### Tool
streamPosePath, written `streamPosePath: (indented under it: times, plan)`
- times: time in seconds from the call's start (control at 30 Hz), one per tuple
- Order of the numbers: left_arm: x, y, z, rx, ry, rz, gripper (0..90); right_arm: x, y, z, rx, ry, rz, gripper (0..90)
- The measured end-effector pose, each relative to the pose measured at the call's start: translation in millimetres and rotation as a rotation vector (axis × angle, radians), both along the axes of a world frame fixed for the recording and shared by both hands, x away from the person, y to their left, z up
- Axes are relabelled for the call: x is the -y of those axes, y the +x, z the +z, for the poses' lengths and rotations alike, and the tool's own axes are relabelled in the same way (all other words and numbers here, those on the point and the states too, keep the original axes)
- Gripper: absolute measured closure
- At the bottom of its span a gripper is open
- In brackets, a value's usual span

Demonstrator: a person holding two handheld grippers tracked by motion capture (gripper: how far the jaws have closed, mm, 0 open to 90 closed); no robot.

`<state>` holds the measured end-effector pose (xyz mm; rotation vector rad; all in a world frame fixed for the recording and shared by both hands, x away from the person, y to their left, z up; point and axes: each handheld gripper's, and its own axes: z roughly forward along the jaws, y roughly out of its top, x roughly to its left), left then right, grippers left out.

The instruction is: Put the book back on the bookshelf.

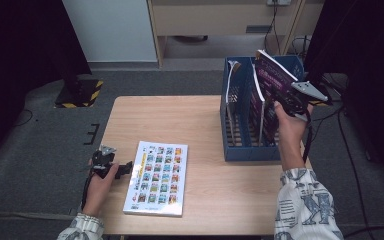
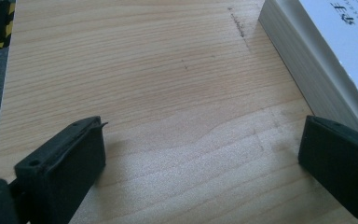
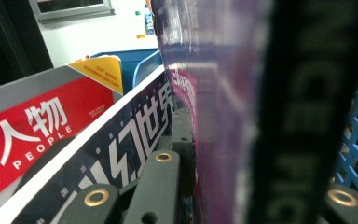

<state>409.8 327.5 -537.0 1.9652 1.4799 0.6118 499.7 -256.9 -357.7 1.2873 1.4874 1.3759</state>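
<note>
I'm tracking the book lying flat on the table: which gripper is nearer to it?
Left. The left gripper rests on the table just beside the flat book, jaws open. The right gripper is far off over the blue file rack, shut on a purple magazine.

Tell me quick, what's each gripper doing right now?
Left gripper: open, holding nothing, beside the white book.
Right gripper: shut on the purple magazine, above the blue rack.

The red magazine cover (image 3: 37, 135) reads "人物" over "PEOPLE"; the dark cover (image 3: 135, 135) beside it shows "幻世界".
</note>
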Motion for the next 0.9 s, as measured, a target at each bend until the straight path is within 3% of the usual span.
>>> streamPosePath:
  times: [0.37, 0.73, 0.9]
  plan:
    - [0.1, 0.1, -0.1, 0.001, -0.002, 0.002, 0.0, 3.6, -1.2, -16.9, -0.011, -0.001, -0.018, 83.7]
    - [0.8, 1.1, -0.1, 0.001, -0.003, -0.003, 0.0, 9.5, 3.4, -23.8, 0.001, -0.001, -0.052, 84.0]
    - [0.8, 1.2, -0.1, 0.001, -0.002, -0.003, 0.0, 0.7, 8.1, -27.2, -0.002, -0.036, -0.057, 83.8]
